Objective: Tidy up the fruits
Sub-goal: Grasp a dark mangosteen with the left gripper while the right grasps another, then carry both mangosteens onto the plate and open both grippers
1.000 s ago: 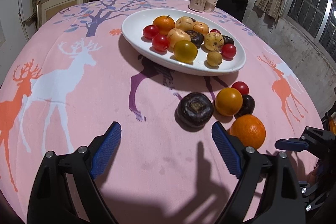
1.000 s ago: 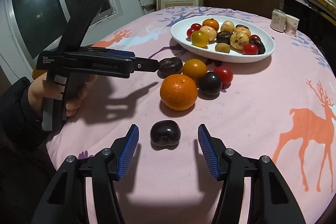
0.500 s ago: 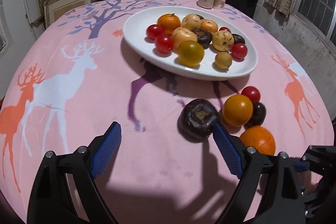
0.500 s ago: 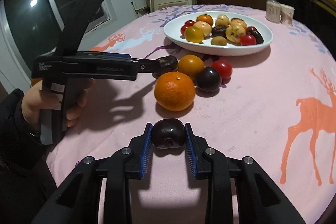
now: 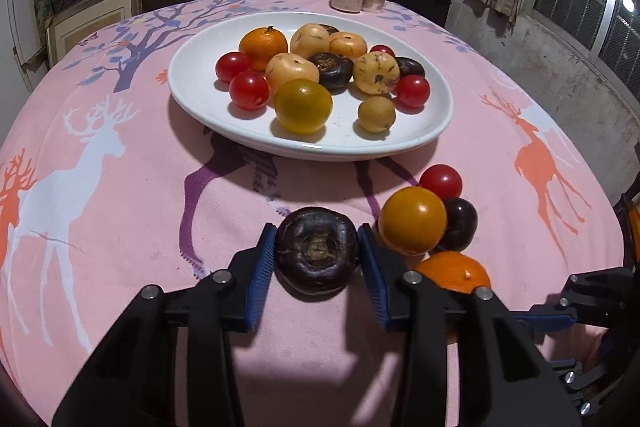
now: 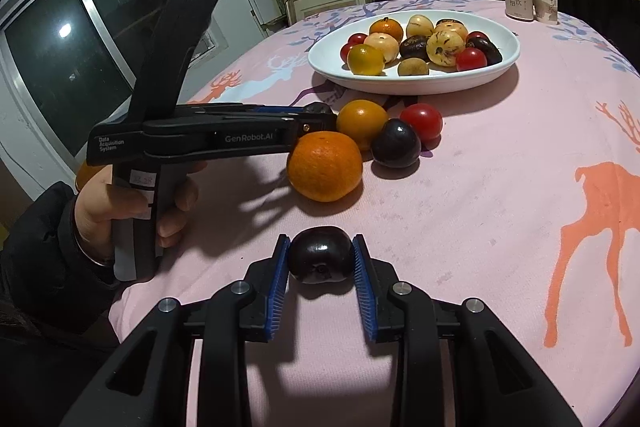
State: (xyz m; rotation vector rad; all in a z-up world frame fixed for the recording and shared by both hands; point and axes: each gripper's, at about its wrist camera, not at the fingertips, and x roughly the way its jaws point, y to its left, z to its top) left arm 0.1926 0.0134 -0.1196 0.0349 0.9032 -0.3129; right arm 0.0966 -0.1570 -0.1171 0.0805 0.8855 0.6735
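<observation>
Our left hand-held gripper point(image 5: 318, 259) has just closed onto a wrinkled dark fruit point(image 5: 317, 251) on the desk point(image 5: 120, 227). Our right hand-held gripper point(image 6: 320, 263) pinches a dark plum point(image 6: 320, 259) beside an orange point(image 6: 325, 166).

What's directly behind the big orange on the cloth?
Behind the big orange: a yellow-orange tomato, a dark plum and a red tomato. Their far sides and undersides are hidden.

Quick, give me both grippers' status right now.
Left gripper: jaws have just closed onto the wrinkled dark fruit, pads against its sides.
Right gripper: shut on the glossy dark plum, on the tablecloth.
</observation>
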